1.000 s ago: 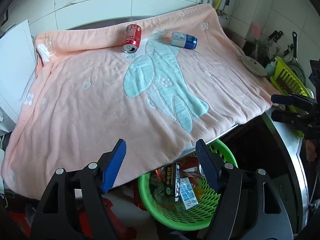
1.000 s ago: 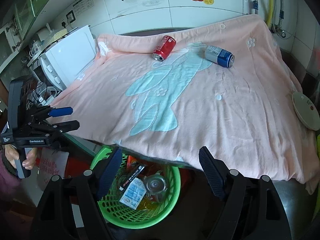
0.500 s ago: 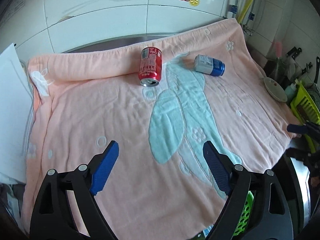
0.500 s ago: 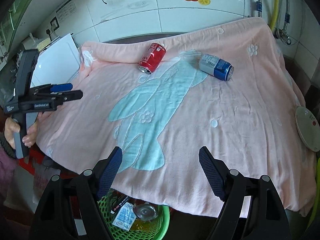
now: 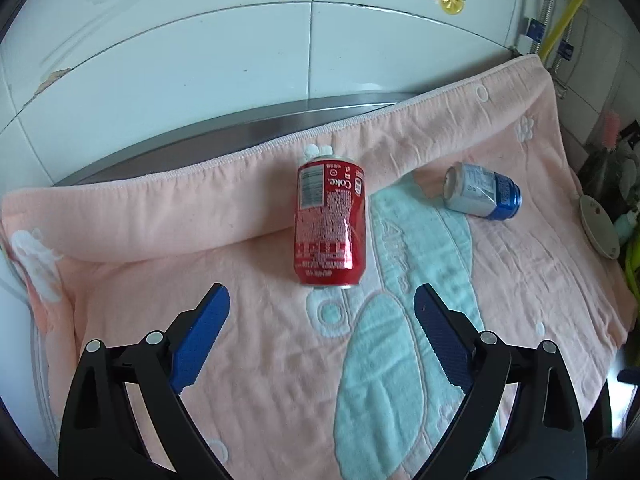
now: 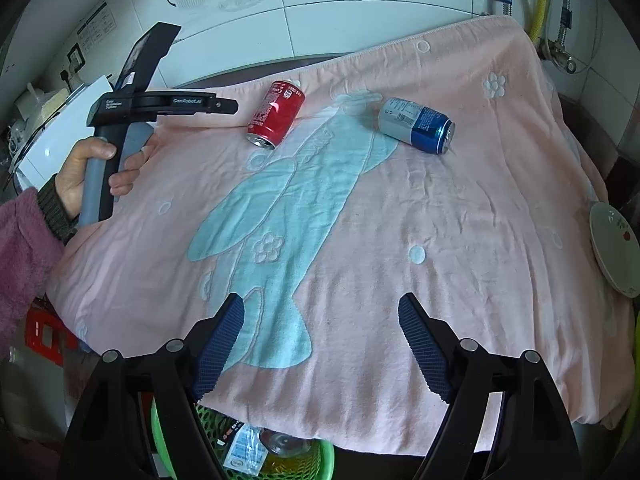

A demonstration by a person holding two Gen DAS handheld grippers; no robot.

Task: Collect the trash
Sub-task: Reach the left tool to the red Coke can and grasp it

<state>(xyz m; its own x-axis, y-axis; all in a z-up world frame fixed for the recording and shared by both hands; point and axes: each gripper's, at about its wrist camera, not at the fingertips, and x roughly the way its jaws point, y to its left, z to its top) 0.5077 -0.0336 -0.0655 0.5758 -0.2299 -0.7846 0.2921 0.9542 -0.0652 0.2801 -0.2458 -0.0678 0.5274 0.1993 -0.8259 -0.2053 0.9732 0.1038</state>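
Observation:
A red Coke can [image 5: 330, 222] lies on its side on the pink towel [image 5: 160, 280], a short way ahead of my open, empty left gripper [image 5: 320, 300]. It also shows in the right wrist view [image 6: 276, 114], with the left gripper [image 6: 230, 106] held just left of it. A silver and blue can [image 5: 482, 196] lies on its side to the right, also seen in the right wrist view [image 6: 416, 125]. My right gripper [image 6: 320, 306] is open and empty over the towel's near part. A green basket [image 6: 280, 456] with trash sits below the counter's front edge.
A white plate [image 6: 614, 248] rests at the towel's right edge. A white appliance [image 6: 52, 128] stands at the left. The tiled wall [image 5: 280, 52] and pipes [image 6: 540, 4] are behind the counter. A red crate [image 6: 44, 332] is below on the left.
My left gripper has moved forward over the towel, close to the red can. My right gripper has moved forward too, so the basket has slid almost out of its view.

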